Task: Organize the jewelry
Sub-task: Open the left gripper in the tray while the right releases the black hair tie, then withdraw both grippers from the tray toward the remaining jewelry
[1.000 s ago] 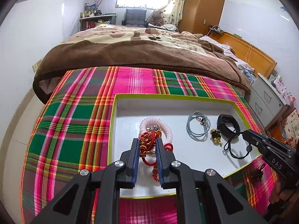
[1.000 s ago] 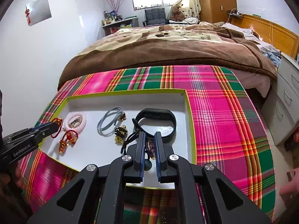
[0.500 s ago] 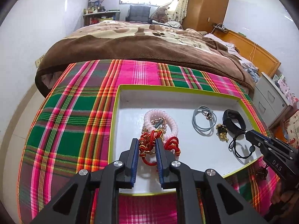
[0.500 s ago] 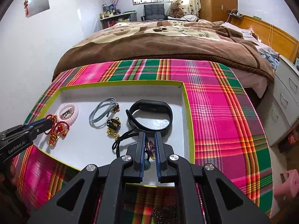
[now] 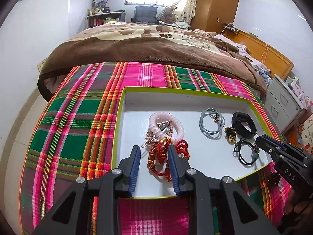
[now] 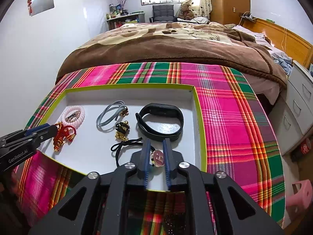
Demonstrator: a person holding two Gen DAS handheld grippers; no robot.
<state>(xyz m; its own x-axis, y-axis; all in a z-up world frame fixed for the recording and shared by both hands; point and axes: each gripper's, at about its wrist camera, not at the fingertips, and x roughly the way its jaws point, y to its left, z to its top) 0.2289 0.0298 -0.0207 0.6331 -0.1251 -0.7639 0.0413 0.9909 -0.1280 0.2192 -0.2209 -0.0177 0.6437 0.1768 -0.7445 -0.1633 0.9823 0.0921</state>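
Observation:
A white tray with a lime rim point(image 5: 119, 117) point(image 6: 199, 117) lies on plaid cloth. My left gripper point(image 5: 153, 148) hovers over its near left part. Its jaws are opening, and the red cord bracelet point(image 5: 158, 154) lies loose between them on the tray floor. My right gripper point(image 6: 156, 145) is at the near right. Its jaws are opening too, around the pink round charm point(image 6: 158, 157) of a black hair cord point(image 6: 125, 144); the charm lies face up. Behind lie a pink spiral bracelet point(image 5: 176, 125), a grey hair tie point(image 6: 105, 115), a gold charm point(image 6: 122, 129) and a black band point(image 6: 181, 121).
The plaid cloth point(image 5: 78, 137) covers the foot of a bed with a brown blanket point(image 5: 146, 49). Grey drawers point(image 6: 299, 113) and a pink stool point(image 6: 297, 193) stand at the right. A dark beaded piece point(image 5: 272, 178) lies on the cloth beside the tray's near right corner.
Both pairs of jaws have spread apart. The red bracelet has dropped free of the left pads onto the tray, and the pink charm has turned from edge-on to face up.

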